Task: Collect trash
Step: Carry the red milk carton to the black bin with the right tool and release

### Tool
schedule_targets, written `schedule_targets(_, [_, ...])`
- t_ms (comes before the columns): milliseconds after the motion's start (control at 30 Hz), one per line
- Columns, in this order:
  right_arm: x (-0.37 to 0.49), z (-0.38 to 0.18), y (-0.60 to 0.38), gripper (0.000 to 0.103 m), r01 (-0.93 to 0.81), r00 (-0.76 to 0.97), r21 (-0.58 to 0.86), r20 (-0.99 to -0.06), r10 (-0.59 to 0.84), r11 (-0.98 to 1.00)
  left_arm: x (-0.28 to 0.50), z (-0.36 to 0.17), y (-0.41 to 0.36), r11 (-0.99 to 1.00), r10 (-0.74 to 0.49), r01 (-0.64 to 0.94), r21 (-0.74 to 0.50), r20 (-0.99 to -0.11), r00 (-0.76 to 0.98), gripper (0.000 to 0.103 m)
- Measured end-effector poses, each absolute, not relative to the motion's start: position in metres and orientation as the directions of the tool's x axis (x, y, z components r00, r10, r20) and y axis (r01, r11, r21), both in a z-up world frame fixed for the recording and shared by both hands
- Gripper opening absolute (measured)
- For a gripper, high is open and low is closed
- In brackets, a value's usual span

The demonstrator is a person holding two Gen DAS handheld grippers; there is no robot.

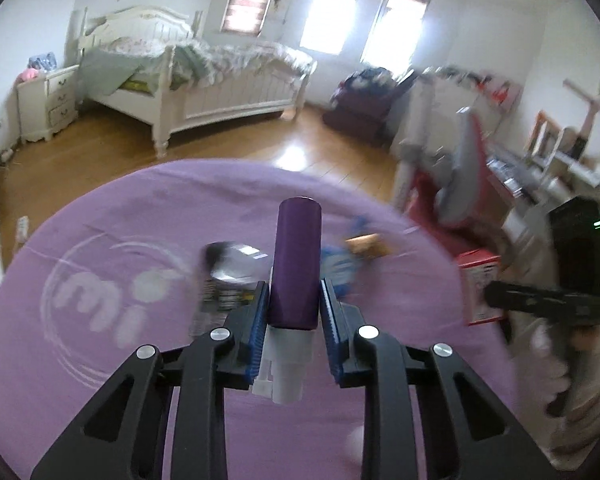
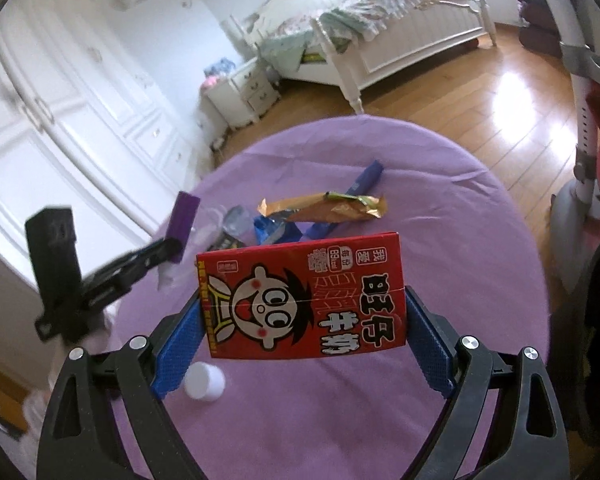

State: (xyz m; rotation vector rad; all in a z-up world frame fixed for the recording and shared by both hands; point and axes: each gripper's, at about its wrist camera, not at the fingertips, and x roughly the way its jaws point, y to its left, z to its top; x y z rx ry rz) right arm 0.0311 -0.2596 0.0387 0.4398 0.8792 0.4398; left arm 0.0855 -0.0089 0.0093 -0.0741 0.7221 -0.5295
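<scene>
My left gripper [image 1: 294, 300] is shut on a purple and white tube [image 1: 296, 268] and holds it above the round table with a purple cloth [image 1: 100, 380]. My right gripper [image 2: 302, 312] is shut on a red milk carton [image 2: 300, 296] with a cartoon face, held above the same table [image 2: 460, 240]. The carton also shows at the right of the left wrist view [image 1: 478, 288], and the tube at the left of the right wrist view [image 2: 184, 220]. Loose trash lies on the cloth: a gold wrapper [image 2: 324, 208], blue wrappers [image 2: 276, 230], a crumpled clear wrapper [image 2: 232, 220] and a white cap [image 2: 204, 380].
A white bed [image 1: 204, 80] and nightstand [image 1: 48, 100] stand beyond the table on a wooden floor [image 1: 100, 152]. A white wardrobe [image 2: 60, 128] is at the left. A grey and red chair [image 1: 452, 168] and cluttered shelves stand at the right.
</scene>
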Motion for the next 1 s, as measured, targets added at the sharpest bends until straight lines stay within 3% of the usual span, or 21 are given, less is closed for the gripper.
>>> schedule_targets(300, [-0.018, 0.061, -0.339, 0.090, -0.092, 0.679, 0.613, -0.538, 0.500, 0.784, 0.045, 0.041, -0.098, 0.773, -0.628, 0.549, -0.318, -0.501, 0.595, 0.025])
schedule_targets(500, [-0.046, 0.066, -0.406, 0.090, -0.009, 0.746, 0.642, -0.507, 0.433, 0.767, 0.040, 0.044, -0.171, 0.706, -0.697, 0.626, -0.333, -0.485, 0.528, 0.025])
schedule_targets(1000, [-0.104, 0.017, -0.558, 0.090, 0.244, 0.818, 0.715, -0.514, 0.257, 0.655, 0.034, 0.010, -0.330, 0.541, -0.771, 0.770, -0.338, -0.566, 0.292, 0.025])
